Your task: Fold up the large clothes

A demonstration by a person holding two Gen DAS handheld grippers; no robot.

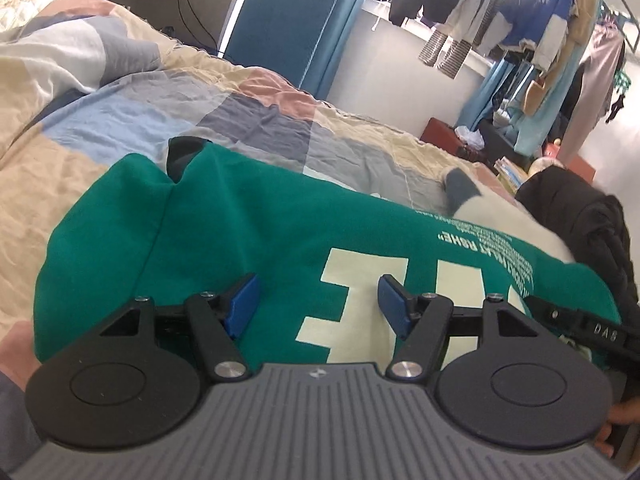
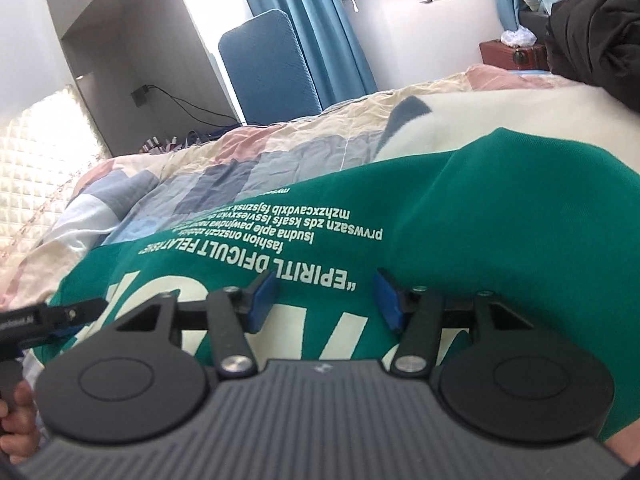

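- While the green sweatshirt point(image 1: 240, 232) lies spread over the patchwork quilt point(image 1: 132, 120) on the bed, printed side up, the step in hand looks like lining up for a grasp along its near edge; no fold shows yet.
- Left gripper point(image 1: 316, 304) hangs just above the cloth near the big cream letter, its jaws standing wide with nothing between the blue pads.
- Right gripper point(image 2: 324, 300) hovers over the printed lines of text, jaws partly apart and likewise holding nothing.
- Both point forward and downward at the garment, side by side; each one's tip shows at the edge of the other's view.
- Next move, as I judge it: lower each to the fabric, pinch a single layer at the hem or sides, then lift together so the body folds evenly.
- A cream garment point(image 2: 460, 120) and a dark jacket point(image 2: 600, 32) lie on the far right, apart from the grippers.
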